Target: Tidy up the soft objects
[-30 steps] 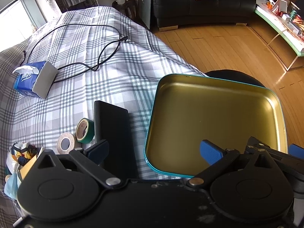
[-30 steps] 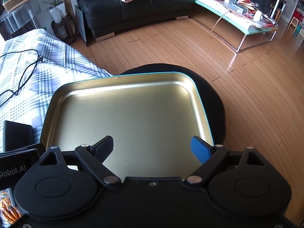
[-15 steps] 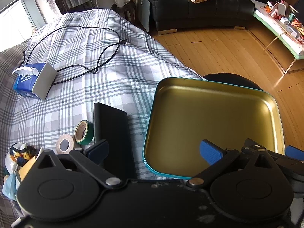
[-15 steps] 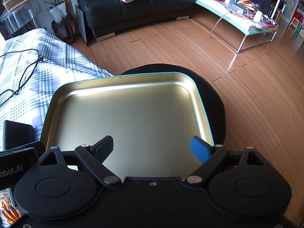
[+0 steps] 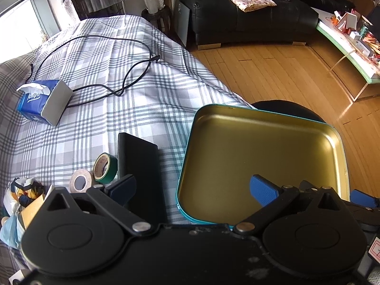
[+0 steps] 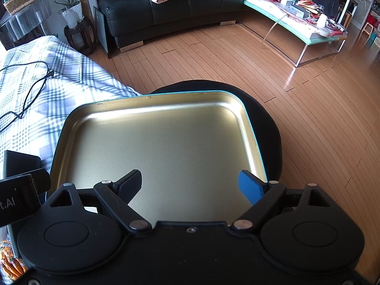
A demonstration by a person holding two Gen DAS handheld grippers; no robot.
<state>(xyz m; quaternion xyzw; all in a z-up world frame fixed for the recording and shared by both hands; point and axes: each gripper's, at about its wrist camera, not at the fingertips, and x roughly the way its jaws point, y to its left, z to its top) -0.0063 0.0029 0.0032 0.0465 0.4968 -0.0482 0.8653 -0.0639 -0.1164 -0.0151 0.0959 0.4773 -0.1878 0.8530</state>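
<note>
The left gripper (image 5: 193, 188) hung over the near edge of the plaid-covered bed (image 5: 123, 99), its fingers (image 5: 264, 191) spread wide and grasping nothing. The right gripper (image 6: 190, 185) hovered just above a shallow gold tin tray (image 6: 152, 99) with a teal outer rim, its fingers (image 6: 249, 186) likewise released and empty. In the left wrist view the tray (image 5: 342, 156) sat to the right, its left part over the bed's edge and the rest over a round black stool (image 5: 289, 109) standing on the wooden floor (image 6: 320, 118); nothing lay inside it.

Left of the tray, a flat black slab (image 5: 140, 163) lay on the bed, with a roll of green tape (image 5: 105, 167) just beside it and a white tape roll (image 5: 79, 181) nearer still. At the near left edge lay a small heap of soft, crumpled things (image 5: 21, 194), colourful and partly hidden by the gripper body; what they were could not be told. Farther left, a blue tissue pack (image 5: 44, 101) rested on the bed, and a black cable (image 5: 114, 71) looped across the plaid beyond it. A black sofa (image 6: 171, 7) stood at the far side of the room and a glass-topped low surface (image 6: 296, 23) to the far right.
</note>
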